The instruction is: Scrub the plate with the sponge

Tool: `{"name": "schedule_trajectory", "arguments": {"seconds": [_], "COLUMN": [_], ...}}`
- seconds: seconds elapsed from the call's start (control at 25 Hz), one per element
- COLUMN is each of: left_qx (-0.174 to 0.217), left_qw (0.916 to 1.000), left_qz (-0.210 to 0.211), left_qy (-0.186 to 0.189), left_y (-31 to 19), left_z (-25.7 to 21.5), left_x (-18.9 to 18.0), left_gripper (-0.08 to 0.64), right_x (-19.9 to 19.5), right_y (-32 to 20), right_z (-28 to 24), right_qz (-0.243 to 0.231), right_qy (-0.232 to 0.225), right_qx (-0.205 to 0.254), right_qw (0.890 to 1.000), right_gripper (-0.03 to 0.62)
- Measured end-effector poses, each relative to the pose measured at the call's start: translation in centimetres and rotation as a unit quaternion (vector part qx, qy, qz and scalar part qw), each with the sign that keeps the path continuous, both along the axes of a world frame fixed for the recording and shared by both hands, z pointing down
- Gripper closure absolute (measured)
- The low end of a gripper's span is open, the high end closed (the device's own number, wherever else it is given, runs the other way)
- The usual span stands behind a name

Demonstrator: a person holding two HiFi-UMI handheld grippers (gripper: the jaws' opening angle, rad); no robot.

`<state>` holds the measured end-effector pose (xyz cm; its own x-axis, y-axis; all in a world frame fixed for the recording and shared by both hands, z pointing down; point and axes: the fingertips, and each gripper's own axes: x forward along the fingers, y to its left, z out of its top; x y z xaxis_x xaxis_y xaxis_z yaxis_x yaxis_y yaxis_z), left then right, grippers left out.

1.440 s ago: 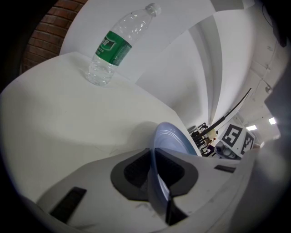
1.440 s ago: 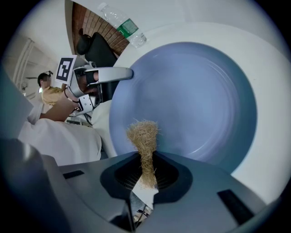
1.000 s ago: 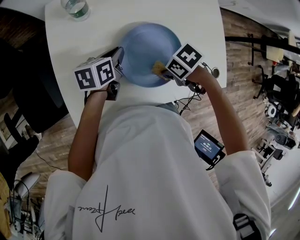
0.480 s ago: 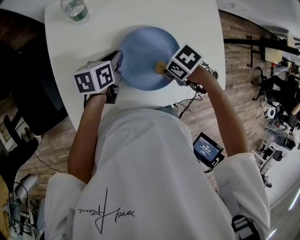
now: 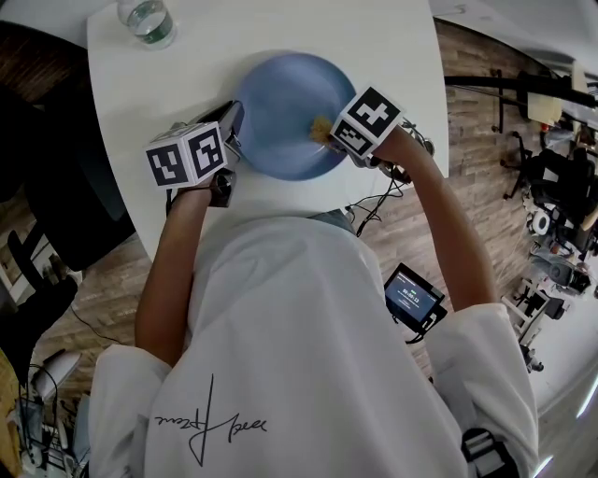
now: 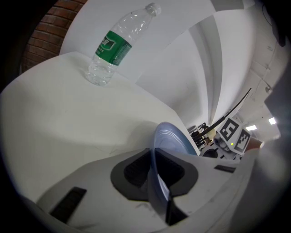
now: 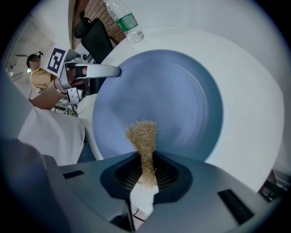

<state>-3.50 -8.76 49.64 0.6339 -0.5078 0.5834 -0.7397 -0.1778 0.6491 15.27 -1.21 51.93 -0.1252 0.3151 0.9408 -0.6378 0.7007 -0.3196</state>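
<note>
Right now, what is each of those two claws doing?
Left gripper: shut on the rim of the plate.
Right gripper: shut on the sponge.

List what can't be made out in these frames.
- Whether the sponge touches the plate: the right gripper view looks along it, and in the head view the marker cube covers most of it.
- Bottle: cut off by the top edge in the head view; label print too small in the left gripper view.
- Dirt on the plate: surface blurred in the right gripper view.
</note>
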Motion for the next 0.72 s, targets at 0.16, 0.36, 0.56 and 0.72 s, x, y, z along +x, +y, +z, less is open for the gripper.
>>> {"name": "schedule_trajectory", "arguments": {"seconds": [0.16,0.36,0.56,0.72], "left_qx": [0.000,0.000,0.000,-0.001], "left_qw": [1.0000,1.0000,1.0000,1.0000], "left_qz": [0.000,0.000,0.001,0.001], "left_qy": [0.000,-0.001,0.000,-0.001], "left_y": [0.0,0.0,-0.1,0.0], "left_z": [0.0,0.0,0.0,0.1], "left_x": [0.1,0.0,0.0,0.0], "left_gripper": [0.537,0.537,0.537,0.537], "right_x": [0.2,0.2,0.4,0.5], "right_y": [-0.4,-1.0,-1.6,-2.1], "right_z": [0.0,0.0,0.0,0.1], "right_qz": [-0.006,-0.016,-0.016,-0.021], "right_qy": [0.004,0.007,0.007,0.006], "right_qx": [0.007,0.019,0.031,0.041], "right_qw": [1.000,1.000,0.999,0.999], "right_gripper": [0.548,0.548,0.548,0.548]}}
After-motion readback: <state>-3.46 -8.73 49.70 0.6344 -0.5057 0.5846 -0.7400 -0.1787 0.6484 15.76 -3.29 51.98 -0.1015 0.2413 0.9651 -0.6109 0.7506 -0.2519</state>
